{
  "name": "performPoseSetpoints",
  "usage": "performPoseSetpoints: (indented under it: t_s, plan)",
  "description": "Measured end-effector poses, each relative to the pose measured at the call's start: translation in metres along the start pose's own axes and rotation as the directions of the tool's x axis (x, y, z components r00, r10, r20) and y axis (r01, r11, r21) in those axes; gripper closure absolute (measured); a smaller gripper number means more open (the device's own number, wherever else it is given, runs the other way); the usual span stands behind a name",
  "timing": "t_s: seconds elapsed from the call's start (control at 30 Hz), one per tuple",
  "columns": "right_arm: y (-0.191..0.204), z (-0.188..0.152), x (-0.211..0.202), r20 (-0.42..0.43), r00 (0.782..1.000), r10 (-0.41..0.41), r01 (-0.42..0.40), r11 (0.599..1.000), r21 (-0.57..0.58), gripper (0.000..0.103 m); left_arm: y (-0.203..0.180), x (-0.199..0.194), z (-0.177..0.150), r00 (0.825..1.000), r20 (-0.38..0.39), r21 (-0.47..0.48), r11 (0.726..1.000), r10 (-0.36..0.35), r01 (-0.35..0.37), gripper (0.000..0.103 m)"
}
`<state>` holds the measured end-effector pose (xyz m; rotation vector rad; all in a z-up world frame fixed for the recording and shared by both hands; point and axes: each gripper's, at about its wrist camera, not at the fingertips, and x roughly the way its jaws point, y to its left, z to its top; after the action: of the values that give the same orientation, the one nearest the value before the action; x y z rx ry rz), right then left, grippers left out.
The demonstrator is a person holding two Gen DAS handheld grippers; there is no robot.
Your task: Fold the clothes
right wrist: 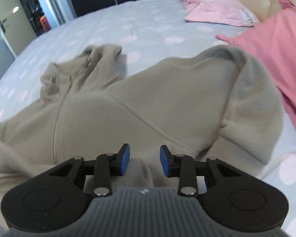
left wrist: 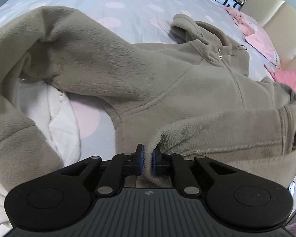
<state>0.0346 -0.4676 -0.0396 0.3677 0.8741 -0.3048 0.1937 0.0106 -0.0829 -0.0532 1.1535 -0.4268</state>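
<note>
A beige fleece zip jacket [left wrist: 148, 83] lies front up on the bed, collar away from me, and it also shows in the right wrist view [right wrist: 148, 106]. My left gripper [left wrist: 148, 157] is shut on the jacket's bottom hem, which is pinched between the blue pads and folded up over the body. One sleeve [left wrist: 29, 63] bends round at the left. My right gripper [right wrist: 145, 159] is open just above the jacket's lower part, with a small fold of fleece between the fingers but not pinched. The other sleeve [right wrist: 252, 102] curves down at the right.
The bed sheet [left wrist: 128, 2] is grey with pink dots. A white garment [left wrist: 57, 118] lies under the left sleeve. Pink clothes [right wrist: 217, 9] and a pink pillow [right wrist: 276, 45] lie at the right by the beige headboard [left wrist: 282, 19]. A doorway [right wrist: 29, 9] is at the far left.
</note>
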Motion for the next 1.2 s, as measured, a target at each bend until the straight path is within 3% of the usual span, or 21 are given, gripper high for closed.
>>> performPoseSetpoints:
  t_s: [0.23, 0.4, 0.57, 0.6, 0.67, 0.77, 0.97, 1.2]
  plan:
    - [-0.025, -0.011, -0.03, 0.007, 0.998, 0.063, -0.063, 0.998, 0.016, 0.058, 0.002, -0.001, -0.003, 1.0, 0.002, 0.0, 1.0, 0.007, -0.007, 0.097]
    - [-0.025, -0.02, -0.018, -0.055, 0.991, 0.126, -0.123, 0.991, 0.055, 0.058, 0.001, 0.0, -0.004, 1.0, 0.0, -0.011, 1.0, 0.012, -0.012, 0.097]
    - [-0.017, -0.023, 0.005, -0.087, 0.991, 0.106, -0.098, 0.992, 0.083, 0.059, 0.002, 0.003, -0.003, 1.0, -0.01, -0.031, 0.999, 0.007, -0.008, 0.096]
    - [-0.017, -0.022, 0.01, -0.088, 0.991, 0.105, -0.096, 0.99, 0.103, 0.062, 0.002, 0.004, -0.003, 1.0, -0.013, -0.034, 0.999, 0.007, -0.007, 0.096]
    - [-0.016, -0.02, 0.015, -0.097, 0.989, 0.115, -0.103, 0.987, 0.123, 0.093, 0.001, 0.004, -0.002, 1.0, -0.015, -0.03, 1.0, 0.006, -0.007, 0.096]
    - [-0.007, -0.015, 0.01, -0.085, 0.992, 0.089, -0.082, 0.993, 0.081, 0.096, -0.003, -0.003, -0.001, 1.0, 0.006, -0.003, 1.0, 0.006, -0.006, 0.097]
    - [-0.008, -0.011, -0.045, 0.009, 0.999, 0.053, -0.053, 0.999, 0.004, 0.096, -0.005, -0.057, -0.006, 0.992, 0.121, 0.022, 1.0, -0.023, 0.02, 0.098]
    - [-0.009, -0.032, -0.137, 0.005, 1.0, 0.009, -0.008, 0.983, -0.186, 0.097, -0.025, -0.147, -0.035, 0.973, 0.215, 0.132, 0.99, -0.08, 0.052, 0.098]
